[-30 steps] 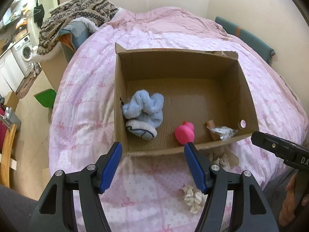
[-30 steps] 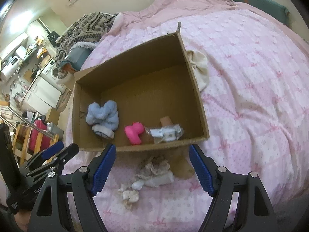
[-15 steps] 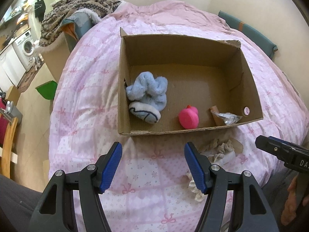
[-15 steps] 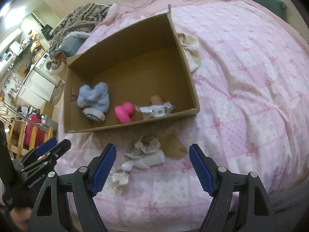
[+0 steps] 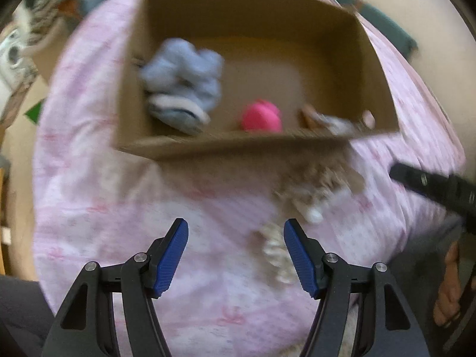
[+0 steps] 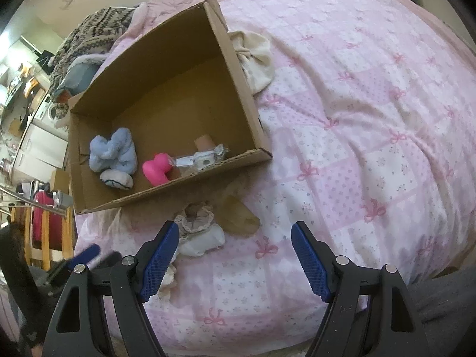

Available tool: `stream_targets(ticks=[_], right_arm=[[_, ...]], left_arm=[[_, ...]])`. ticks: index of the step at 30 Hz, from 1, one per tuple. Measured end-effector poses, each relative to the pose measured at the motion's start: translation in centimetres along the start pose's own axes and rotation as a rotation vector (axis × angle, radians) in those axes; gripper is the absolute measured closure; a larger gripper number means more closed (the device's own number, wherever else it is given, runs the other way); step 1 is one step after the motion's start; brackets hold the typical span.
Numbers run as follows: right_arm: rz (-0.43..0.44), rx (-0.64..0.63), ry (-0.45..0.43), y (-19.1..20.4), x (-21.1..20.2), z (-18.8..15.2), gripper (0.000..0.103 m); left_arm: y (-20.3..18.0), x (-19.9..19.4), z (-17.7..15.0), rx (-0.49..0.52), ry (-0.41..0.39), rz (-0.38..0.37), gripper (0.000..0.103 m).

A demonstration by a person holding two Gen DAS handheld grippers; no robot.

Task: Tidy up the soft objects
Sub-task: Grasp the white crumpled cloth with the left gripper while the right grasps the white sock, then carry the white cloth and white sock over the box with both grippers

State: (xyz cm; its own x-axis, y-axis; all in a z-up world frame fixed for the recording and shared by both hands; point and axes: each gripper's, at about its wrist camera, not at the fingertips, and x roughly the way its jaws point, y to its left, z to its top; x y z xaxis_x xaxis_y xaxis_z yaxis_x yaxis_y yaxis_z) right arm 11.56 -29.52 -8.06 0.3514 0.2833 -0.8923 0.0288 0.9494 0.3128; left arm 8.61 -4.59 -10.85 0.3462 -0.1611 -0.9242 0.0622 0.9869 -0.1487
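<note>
Blurred cardboard box (image 5: pixel 267 145), cream scrunchie (image 5: pixel 275 250) half-hidden by parted left gripper (image 5: pixel 235 255), right gripper (image 6: pixel 235 257) agape

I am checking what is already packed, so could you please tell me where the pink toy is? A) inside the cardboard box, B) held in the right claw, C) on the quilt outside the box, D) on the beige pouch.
A: the pink toy lies on the floor of the cardboard box, beside the blue sock bundle.

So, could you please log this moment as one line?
left gripper: open, empty | right gripper: open, empty | box: blue sock, pink toy | bed: socks before box
</note>
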Motion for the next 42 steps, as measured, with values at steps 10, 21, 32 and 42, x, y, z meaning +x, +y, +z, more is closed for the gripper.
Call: stream_targets(ticks=[10,21,32,42], right_arm=[[-0.009,0.018,0.006,-0.5,0.2,0.1,0.021],[-0.013,0.017,0.013,-0.5,0.4,0.1,0.021],[-0.006,0.028,0.011,-0.6,0.6,0.2,0.021],[-0.006,0.022,0.012,-0.5,0.6,0.3,0.021]], left_arm=[[-4.0,4.3,-1.1,0.106,0.108,-0.038,0.039],[-3.9,4.6,-1.6,0.128,0.122,-0.044,0.089],[-0.1,-2.5,-0.8,0.031,0.017,-0.056,0.091],[4.1,-7.7,2.3,-0.011,-0.079,-0.013,0.091]])
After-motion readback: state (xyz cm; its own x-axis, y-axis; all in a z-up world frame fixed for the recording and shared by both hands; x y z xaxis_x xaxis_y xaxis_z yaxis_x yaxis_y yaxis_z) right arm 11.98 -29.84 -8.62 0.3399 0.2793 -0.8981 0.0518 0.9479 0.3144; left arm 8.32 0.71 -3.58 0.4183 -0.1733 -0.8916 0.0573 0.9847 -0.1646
